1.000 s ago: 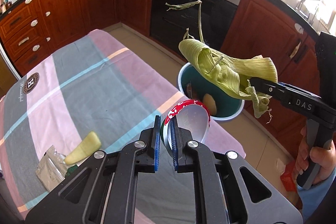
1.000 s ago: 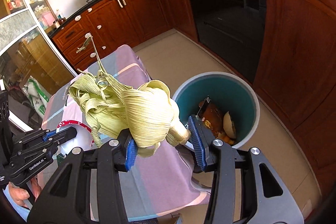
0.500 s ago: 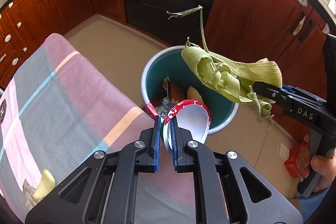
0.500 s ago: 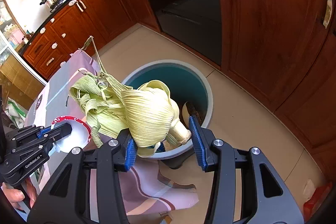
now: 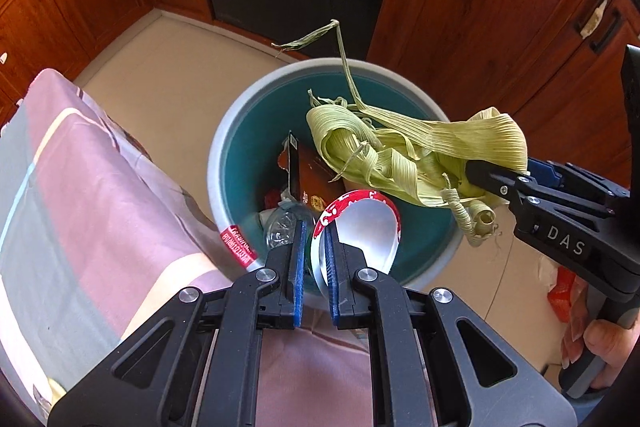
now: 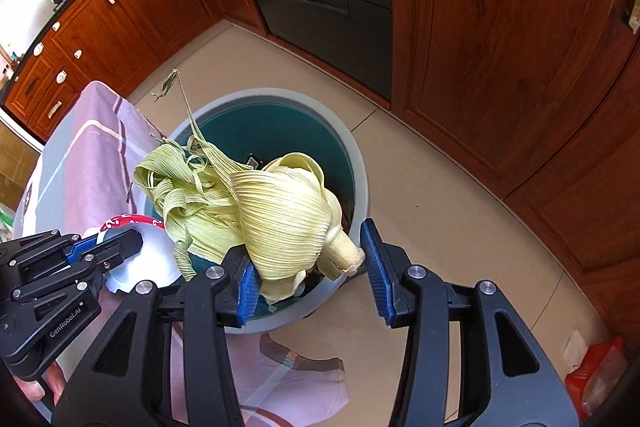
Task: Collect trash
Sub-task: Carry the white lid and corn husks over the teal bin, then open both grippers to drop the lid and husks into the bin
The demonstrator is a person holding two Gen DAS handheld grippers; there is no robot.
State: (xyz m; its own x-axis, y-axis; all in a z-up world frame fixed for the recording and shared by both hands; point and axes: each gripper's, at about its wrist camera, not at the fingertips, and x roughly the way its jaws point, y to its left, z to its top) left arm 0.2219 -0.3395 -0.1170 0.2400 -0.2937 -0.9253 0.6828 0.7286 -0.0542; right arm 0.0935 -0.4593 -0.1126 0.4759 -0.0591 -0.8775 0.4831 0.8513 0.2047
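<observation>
While both grippers hang over the teal bin (image 5: 224,163) on the floor beside the table (image 5: 80,187), left gripper (image 5: 314,259) fingers are nearly closed, pinching a crushed red-rimmed paper cup (image 5: 360,223) above the bin's near edge. Right gripper (image 6: 310,281) fingers sit approx half apart, clamped on a corn husk bundle (image 6: 276,215) w/ loose strips over the bin opening. Bin already holds wrappers + a plastic bottle (image 5: 284,227).

Beige tile floor (image 6: 448,227) carries trash bin (image 6: 358,163); red bag (image 6: 596,367) beside cabinet.
</observation>
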